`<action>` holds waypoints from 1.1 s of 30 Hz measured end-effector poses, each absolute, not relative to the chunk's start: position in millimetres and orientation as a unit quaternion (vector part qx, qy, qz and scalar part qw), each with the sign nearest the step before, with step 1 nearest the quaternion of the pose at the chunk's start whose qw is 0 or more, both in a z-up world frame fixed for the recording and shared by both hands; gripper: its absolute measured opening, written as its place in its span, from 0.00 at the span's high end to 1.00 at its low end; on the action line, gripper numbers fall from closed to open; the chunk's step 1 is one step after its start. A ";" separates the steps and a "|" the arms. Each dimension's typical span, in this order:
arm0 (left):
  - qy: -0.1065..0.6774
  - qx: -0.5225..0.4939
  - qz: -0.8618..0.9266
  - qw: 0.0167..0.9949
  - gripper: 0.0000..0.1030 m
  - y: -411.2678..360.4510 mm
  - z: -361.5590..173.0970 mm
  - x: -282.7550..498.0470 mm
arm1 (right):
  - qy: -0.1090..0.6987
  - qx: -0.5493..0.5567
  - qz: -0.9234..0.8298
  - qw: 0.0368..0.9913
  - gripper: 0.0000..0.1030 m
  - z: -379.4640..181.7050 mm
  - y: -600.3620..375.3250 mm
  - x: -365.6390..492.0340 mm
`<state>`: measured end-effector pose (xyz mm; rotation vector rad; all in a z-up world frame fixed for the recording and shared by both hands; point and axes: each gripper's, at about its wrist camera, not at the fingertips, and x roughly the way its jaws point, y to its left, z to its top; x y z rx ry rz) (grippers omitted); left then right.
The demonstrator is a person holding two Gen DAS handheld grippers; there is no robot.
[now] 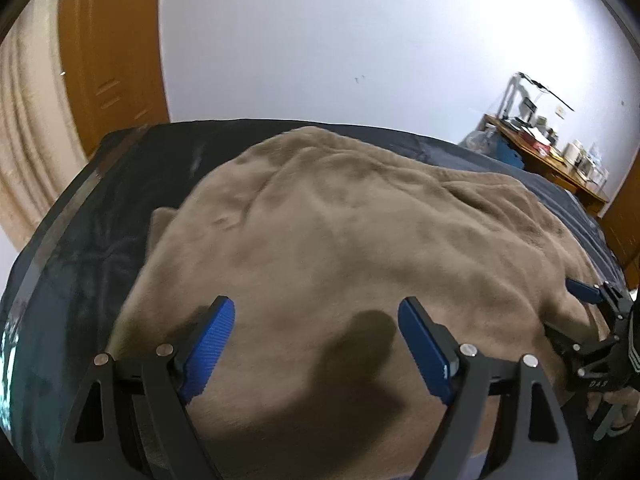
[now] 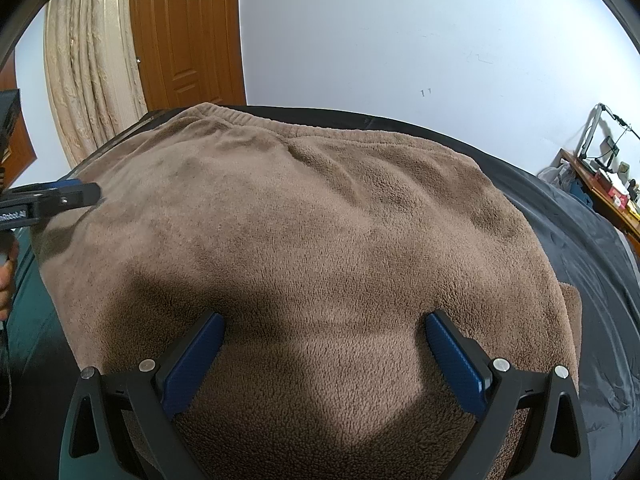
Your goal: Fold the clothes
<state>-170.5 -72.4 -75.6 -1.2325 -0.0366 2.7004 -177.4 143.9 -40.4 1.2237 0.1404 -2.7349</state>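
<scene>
Brown fleece garment (image 2: 320,216) spread over dark bedcover (image 2: 580,248), ribbed hem at 12 o'clock by the white wall (image 2: 400,32). Left gripper (image 1: 316,320) spread wide above the fleece, nothing between its blue pads (image 1: 208,344); in the right view, entering from 9 o'clock at the garment's left edge, with white lettering on its body, partly cut off, reading roughly "Robot.AI". Right gripper (image 2: 324,336) also spread, pads resting on the near fleece, pinching nothing. Bare bedcover at 3 o'clock and a strip at 9 o'clock. Cluttered wooden desk (image 2: 608,192) at 3 o'clock; wooden door (image 2: 184,36) and curtain (image 2: 88,68) at 10 o'clock.
</scene>
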 end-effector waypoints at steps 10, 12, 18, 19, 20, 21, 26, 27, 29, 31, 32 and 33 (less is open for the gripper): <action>-0.016 -0.423 0.901 0.096 0.08 -71.3 -101.6 -173.4 | 0.049 0.407 -0.909 0.070 0.01 -40.2 143.0 -177.1; -0.018 -0.423 0.901 0.098 0.08 -71.6 -101.9 -173.9 | 0.049 0.407 -0.909 0.070 0.01 -40.4 142.8 -177.0; -0.020 -0.423 0.901 0.095 0.07 -70.5 -101.0 -172.4 | 0.050 0.408 -0.909 0.070 0.01 -40.4 142.9 -177.2; -0.020 -0.423 0.901 0.096 0.07 -70.4 -100.9 -172.3 | 0.050 0.408 -0.909 0.070 0.01 -40.4 143.3 -177.1; -0.020 -0.423 0.901 0.096 0.07 -70.3 -100.8 -172.2 | 0.049 0.408 -0.909 0.070 0.01 -40.4 143.4 -177.1; -0.020 -0.424 0.901 0.096 0.07 -70.1 -100.8 -172.1 | 0.049 0.408 -0.909 0.070 0.01 -40.4 143.6 -177.0; -0.017 -0.427 0.898 0.101 0.03 -68.1 -102.3 -174.5 | 0.048 0.408 -0.909 0.071 0.01 -40.5 144.1 -177.4; -0.017 -0.427 0.898 0.101 0.03 -67.8 -102.3 -174.4 | 0.048 0.408 -0.909 0.071 0.01 -40.5 143.9 -177.5; -0.017 -0.427 0.898 0.101 0.02 -67.8 -102.6 -174.5 | 0.049 0.409 -0.909 0.070 0.01 -40.6 143.2 -177.8; -0.017 -0.427 0.898 0.102 0.02 -67.8 -102.8 -174.6 | 0.054 0.410 -0.908 0.067 0.01 -40.7 141.7 -178.4; -0.017 -0.427 0.898 0.102 0.02 -67.8 -102.8 -174.7 | 0.058 0.411 -0.908 0.064 0.01 -40.9 140.5 -178.7; -0.017 -0.427 0.898 0.102 0.02 -67.8 -102.9 -174.8 | 0.061 0.411 -0.907 0.063 0.01 -40.9 139.6 -178.8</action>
